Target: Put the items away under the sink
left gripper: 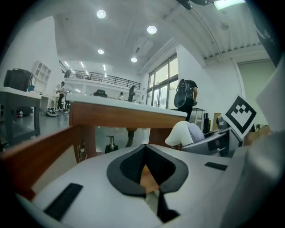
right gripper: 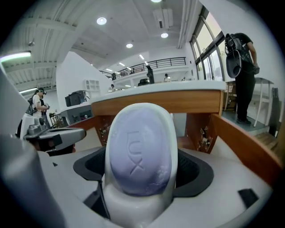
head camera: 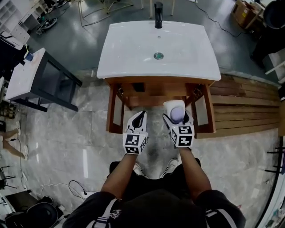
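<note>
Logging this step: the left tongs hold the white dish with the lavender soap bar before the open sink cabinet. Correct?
No: the right tongs hold the white dish with the lavender soap bar before the open sink cabinet, as the right gripper view shows. The left tongs are shut, empty.

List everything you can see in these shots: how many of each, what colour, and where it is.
sink: one, white, on top of the cabinet
faucet: one, black, far edge of the sink
drain: one, greenish, middle of the basin
cabinet: one, brown wood, under the sink, doors swung open
side table: one, dark frame with white top, left of the cabinet
planks: several, brown wood, on the floor to the right
cardboard box: one, brown, far right corner
soap bar: one, purple, in the soap dish
soap dish: one, white, gripped in the right gripper
left gripper: one, white, shut and empty, before the cabinet
right gripper: one, white, shut on the soap dish
</note>
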